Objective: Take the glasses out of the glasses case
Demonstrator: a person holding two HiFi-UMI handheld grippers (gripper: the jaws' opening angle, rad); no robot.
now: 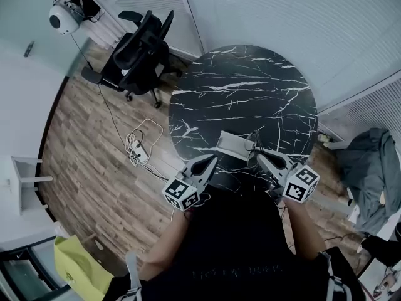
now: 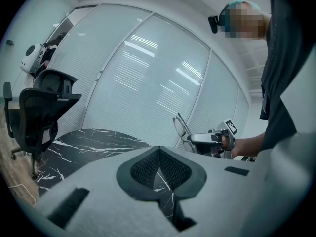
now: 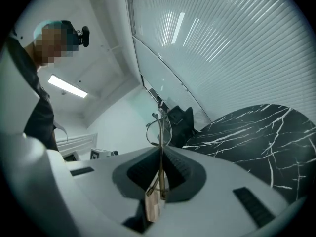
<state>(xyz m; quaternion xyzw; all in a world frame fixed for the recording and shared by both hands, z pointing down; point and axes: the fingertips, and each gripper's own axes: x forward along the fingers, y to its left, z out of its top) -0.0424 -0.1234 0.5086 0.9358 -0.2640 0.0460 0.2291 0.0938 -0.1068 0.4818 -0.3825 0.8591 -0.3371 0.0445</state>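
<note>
On the round black marble table [image 1: 250,93], near its front edge, lies the light grey glasses case [image 1: 233,147], open. My right gripper [image 1: 259,153] is just right of the case and shut on thin metal-framed glasses [image 1: 252,141]. In the right gripper view the glasses [image 3: 159,130] stick up between the jaws of that gripper [image 3: 160,154], one temple pinched in the pads. The left gripper view shows the glasses [image 2: 180,127] lifted off the table in the right gripper [image 2: 210,138]. My left gripper [image 1: 212,160], [image 2: 158,152] hovers left of the case, shut on nothing.
A black office chair [image 1: 141,49], [image 2: 39,107] stands on the wooden floor left of the table. A power strip with cables [image 1: 138,150] lies near the table's left edge. There is a yellow-green bag [image 1: 78,268] at lower left and a grey garment [image 1: 369,168] at right.
</note>
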